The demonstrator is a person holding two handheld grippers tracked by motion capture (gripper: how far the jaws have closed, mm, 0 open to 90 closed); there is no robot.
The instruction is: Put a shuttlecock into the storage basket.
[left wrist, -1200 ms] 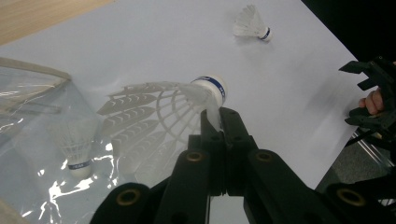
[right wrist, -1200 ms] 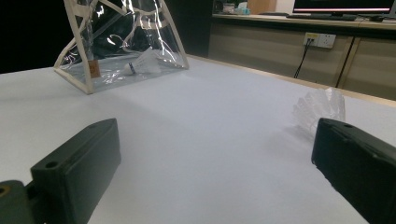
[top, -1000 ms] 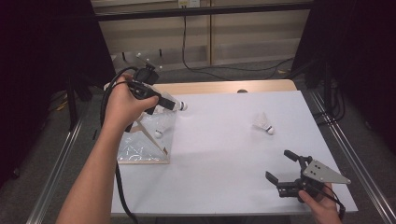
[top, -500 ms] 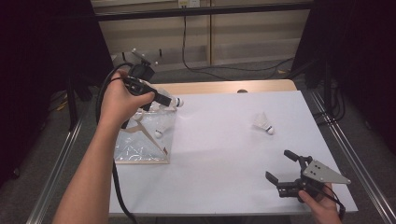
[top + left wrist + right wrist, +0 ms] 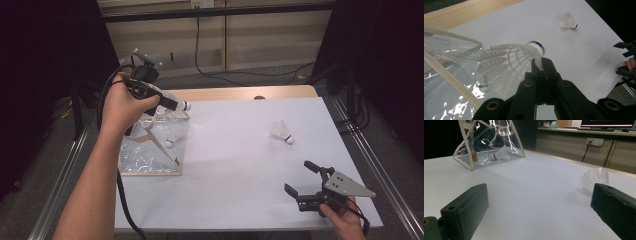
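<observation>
Your work surface is a white table top (image 5: 235,170) with a strip of bare wood along its far edge, in the upper centre of the high view. Metal rails run down both sides of the frame. Beyond the table stands a pale panelled wall with black cables hanging across it; dark screens close off the upper left and upper right corners.

At the left of the frame, a clear bag on a pale wooden frame (image 5: 150,150) stands on the table, with one shuttlecock inside it (image 5: 170,143).

Your left gripper (image 5: 172,104) is raised over the bag's upper edge. Its jaws are clamped on the feather skirt of a held shuttlecock (image 5: 524,53), cork end with blue band pointing away from the bag.

Your right gripper (image 5: 301,181) sits at the lower right, low over the table, jaws spread apart with nothing between them.

A loose shuttlecock (image 5: 283,132) lies on the table right of centre, well apart from both grippers.
</observation>
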